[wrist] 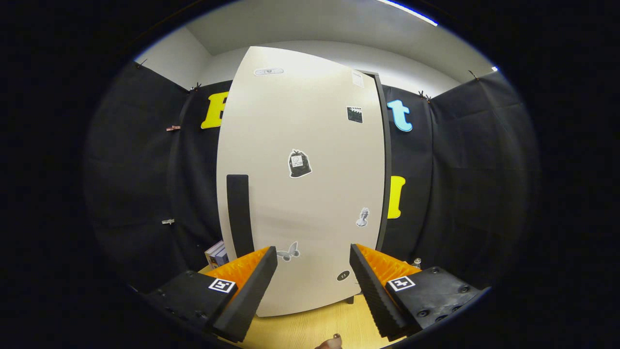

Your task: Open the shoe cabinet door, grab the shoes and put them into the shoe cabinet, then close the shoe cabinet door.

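The gripper (314, 257) sits at the bottom centre of the frame with its fingers (252, 286) spread wide and nothing between them but open air; neither finger touches anything. Just beyond the tips, filling the middle of the frame from near the top to the lower part, stands the cabinet (300, 194), facing the camera with its pale door shut. A dark vertical handle (239, 213) runs along the door's left side, ending just above the left finger. Several small stickers dot the door: one at centre (299, 164), one in the upper right (354, 114), a small figure at the lower right (362, 217), a butterfly (288, 252) between the fingertips, and a dark oval one (343, 275) beside the right finger. A dark edge (386, 165) of the cabinet body shows along the door's right side.

The cabinet stands on a light wooden floor (310, 327), seen at the bottom between the fingers. At the lower left, behind the left finger and beside the cabinet's foot, lies a small stack of what look like books or boxes (216, 253). A small object (417, 262) peeks over the right finger; it is too small to identify. Black cloth (474, 169) hangs on both sides, with a white wall and ceiling (290, 29) across the top. At the very bottom centre a bit of a fingertip (330, 343) shows.
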### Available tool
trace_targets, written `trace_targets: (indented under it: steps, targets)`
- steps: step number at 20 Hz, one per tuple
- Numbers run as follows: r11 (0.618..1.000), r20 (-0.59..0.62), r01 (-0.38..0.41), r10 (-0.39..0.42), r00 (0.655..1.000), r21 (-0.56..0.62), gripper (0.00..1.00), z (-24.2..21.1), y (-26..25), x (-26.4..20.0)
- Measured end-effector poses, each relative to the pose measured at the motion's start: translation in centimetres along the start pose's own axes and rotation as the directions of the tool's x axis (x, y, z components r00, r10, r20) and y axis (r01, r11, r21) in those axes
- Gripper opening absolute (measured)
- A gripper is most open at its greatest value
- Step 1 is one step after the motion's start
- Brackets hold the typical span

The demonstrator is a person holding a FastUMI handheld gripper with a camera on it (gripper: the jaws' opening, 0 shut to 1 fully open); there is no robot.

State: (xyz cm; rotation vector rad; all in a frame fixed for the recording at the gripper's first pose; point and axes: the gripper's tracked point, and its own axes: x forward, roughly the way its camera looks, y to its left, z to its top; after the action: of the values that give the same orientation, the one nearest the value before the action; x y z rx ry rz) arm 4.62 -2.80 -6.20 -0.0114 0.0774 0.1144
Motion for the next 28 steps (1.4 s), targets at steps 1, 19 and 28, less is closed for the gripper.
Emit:
trace_targets:
  steps: [1,19,28]
  targets:
    - [1.000,-0.002,0.002,-0.002,1.000,-0.001,0.98,-0.1,-0.1,-0.1]
    - [0.999,-0.002,0.022,-0.022,1.000,0.023,0.98,-0.2,-2.0,-1.7]
    - [0.999,0.005,0.025,-0.025,1.000,0.046,0.98,0.0,-2.0,-1.5]
